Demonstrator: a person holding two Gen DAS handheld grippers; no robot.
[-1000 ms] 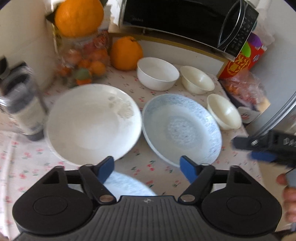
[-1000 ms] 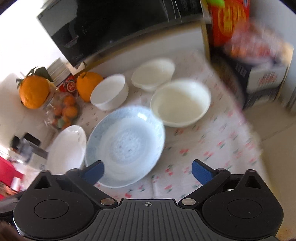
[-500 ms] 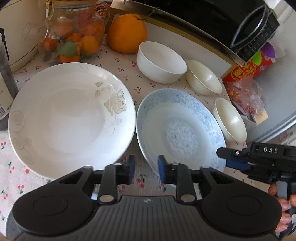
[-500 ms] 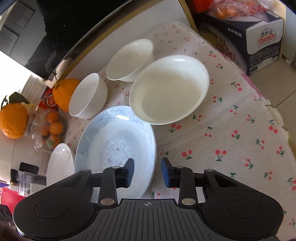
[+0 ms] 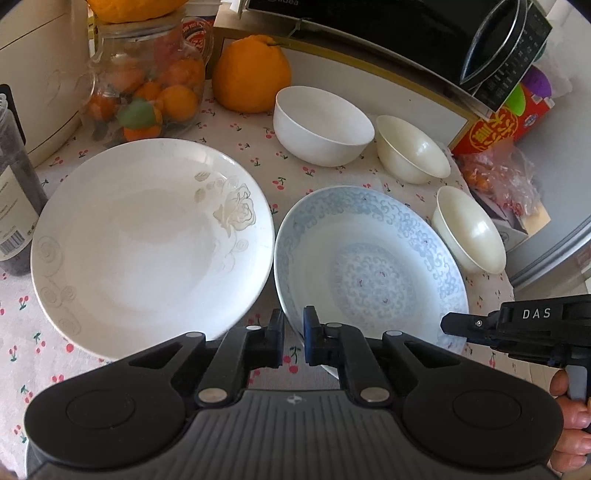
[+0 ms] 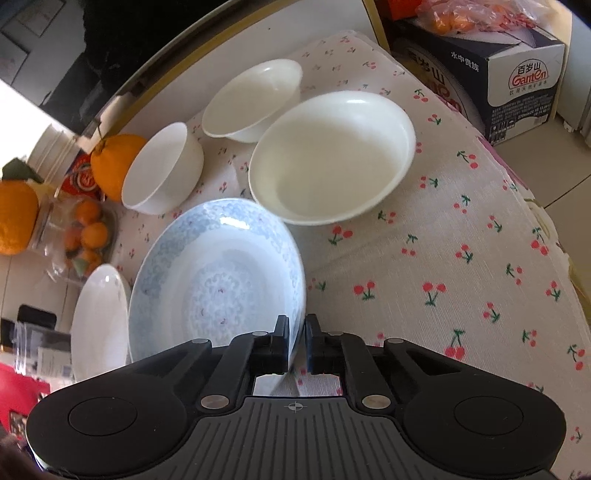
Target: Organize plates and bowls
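Observation:
A blue-patterned plate (image 5: 369, 266) lies on the cherry-print cloth, right of a white rose plate (image 5: 147, 240). My left gripper (image 5: 293, 341) is shut on the blue plate's near-left rim. My right gripper (image 6: 296, 343) is shut on the same plate's (image 6: 214, 288) right rim; it also shows in the left wrist view (image 5: 517, 328). A white bowl (image 5: 321, 125) and two cream bowls (image 5: 412, 147) (image 5: 469, 229) stand behind and right. In the right wrist view the nearest cream bowl (image 6: 332, 158) sits just beyond the blue plate.
A glass jar of oranges (image 5: 147, 81), a large orange (image 5: 251, 74) and a black microwave (image 5: 406, 33) line the back. A dark bottle (image 5: 11, 206) stands at the left. A red box (image 5: 495, 125) and a Ganten carton (image 6: 509, 74) stand at the right, past the table edge (image 6: 546, 221).
Both grippers went from wide open to shut on the blue plate's rim, moving in closer to it. The plates and bowls have stayed in place.

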